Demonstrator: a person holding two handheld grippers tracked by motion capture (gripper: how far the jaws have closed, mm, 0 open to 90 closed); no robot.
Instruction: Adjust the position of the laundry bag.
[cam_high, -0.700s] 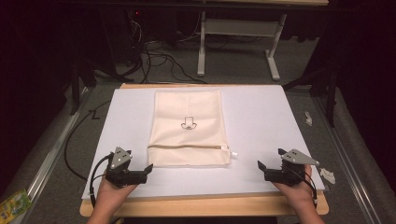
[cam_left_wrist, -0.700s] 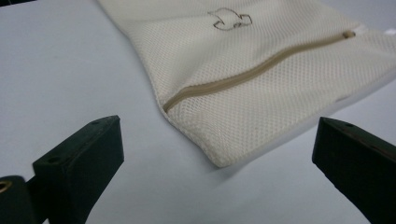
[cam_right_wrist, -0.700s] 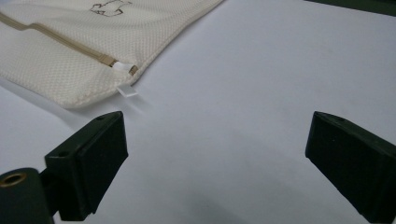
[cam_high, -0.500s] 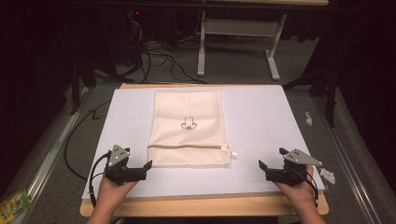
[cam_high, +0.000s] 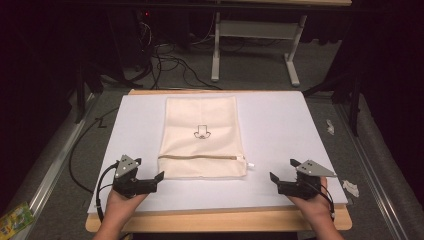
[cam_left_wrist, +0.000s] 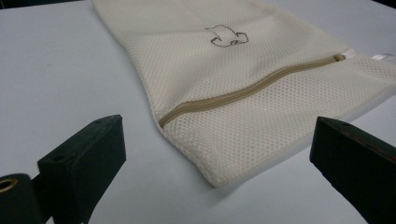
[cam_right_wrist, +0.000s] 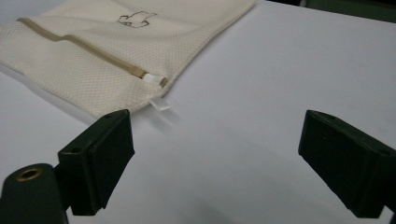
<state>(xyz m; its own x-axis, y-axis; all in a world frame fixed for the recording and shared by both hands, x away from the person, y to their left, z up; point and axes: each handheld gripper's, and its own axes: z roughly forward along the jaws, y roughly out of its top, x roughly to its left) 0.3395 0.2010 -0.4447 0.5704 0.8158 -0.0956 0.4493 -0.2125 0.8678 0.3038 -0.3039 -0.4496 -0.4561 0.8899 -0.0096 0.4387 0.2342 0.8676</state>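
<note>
A cream mesh bag (cam_high: 202, 136) lies flat in the middle of the white table top (cam_high: 285, 125), with a small dark logo (cam_high: 201, 132) and a tan zipper (cam_high: 197, 157) across its near end. The zipper (cam_left_wrist: 252, 88) looks shut, its pull (cam_right_wrist: 150, 78) at the bag's right side beside a white tag (cam_right_wrist: 159, 103). My left gripper (cam_high: 155, 180) rests open near the bag's near left corner (cam_left_wrist: 212, 177). My right gripper (cam_high: 276, 181) stands open to the right of the bag, apart from it. Nothing sits between either pair of jaws.
The wooden table edge (cam_high: 215, 221) runs along the front. Cables (cam_high: 165, 60) and a desk frame (cam_high: 255, 35) stand on the floor behind. Scraps of white paper (cam_high: 351, 188) lie on the floor at the right, and a green packet (cam_high: 15, 220) at the left.
My left gripper has shifted slightly toward the bag's near left corner. The right gripper and the bag have stayed in place.
</note>
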